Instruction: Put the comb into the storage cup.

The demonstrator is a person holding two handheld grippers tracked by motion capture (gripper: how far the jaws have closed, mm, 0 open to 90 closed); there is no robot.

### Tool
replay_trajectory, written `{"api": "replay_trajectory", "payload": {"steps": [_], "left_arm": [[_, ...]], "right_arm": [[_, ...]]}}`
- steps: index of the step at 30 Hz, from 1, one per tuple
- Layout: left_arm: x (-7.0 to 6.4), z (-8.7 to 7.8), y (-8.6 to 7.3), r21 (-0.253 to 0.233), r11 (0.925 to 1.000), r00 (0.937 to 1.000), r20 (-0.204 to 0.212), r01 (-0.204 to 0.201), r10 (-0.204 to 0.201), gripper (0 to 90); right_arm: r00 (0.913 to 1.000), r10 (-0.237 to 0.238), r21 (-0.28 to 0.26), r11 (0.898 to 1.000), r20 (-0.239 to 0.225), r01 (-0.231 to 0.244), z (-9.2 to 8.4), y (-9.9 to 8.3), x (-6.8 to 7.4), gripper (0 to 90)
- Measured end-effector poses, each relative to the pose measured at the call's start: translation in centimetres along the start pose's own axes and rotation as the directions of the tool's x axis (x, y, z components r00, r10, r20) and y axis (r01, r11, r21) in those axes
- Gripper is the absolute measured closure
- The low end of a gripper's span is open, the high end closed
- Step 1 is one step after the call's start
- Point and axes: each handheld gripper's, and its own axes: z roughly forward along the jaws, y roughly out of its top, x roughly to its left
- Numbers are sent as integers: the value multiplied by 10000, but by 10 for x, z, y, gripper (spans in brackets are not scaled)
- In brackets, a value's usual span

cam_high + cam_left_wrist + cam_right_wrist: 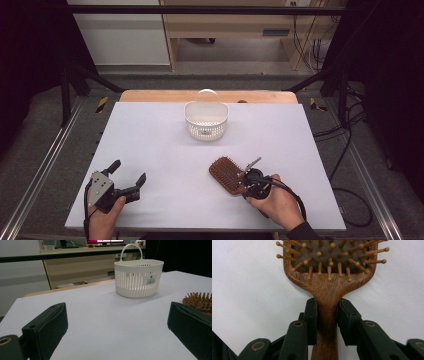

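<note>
Overhead forward-down, two low close tabletop views

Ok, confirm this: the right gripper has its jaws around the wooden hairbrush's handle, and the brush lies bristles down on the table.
One thing is wrong: the bristles point up, not down. The right gripper view shows the hairbrush with its wooden pins rising toward the camera, and the right gripper with its jaws on either side of the handle, as you said. The brush lies on the table.

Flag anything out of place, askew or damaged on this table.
Nothing stands out. The basket stands upright at the far side of the table. The hairbrush lies bristles up, intact, its handle between the right gripper jaws. No spill or damage shows.
</note>
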Motion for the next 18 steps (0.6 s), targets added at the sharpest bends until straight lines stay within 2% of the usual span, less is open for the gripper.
{"api": "replay_trajectory", "payload": {"steps": [5,6,13,16,18], "left_arm": [[1,-1,0,-39,10000,10000,-34,57,-57,29],[1,-1,0,-43,10000,10000,-32,66,-66,29],[2,-1,0,-53,10000,10000,-16,56,-57,30],[3,-2,0,-54,9999,9999,-54,97,-98,29],[3,-2,1,-71,9999,9999,-73,105,-105,30]], "right_arm": [[9999,-149,101,9998,60,148,0,2,0,722],[10000,-51,84,10000,63,50,0,1,1,723],[9997,-212,-393,9990,108,216,-1,-5,1,727],[9998,-155,-778,9968,78,160,-1,-9,1,727],[9987,-464,-996,9938,232,485,-2,-11,0,727]]}}
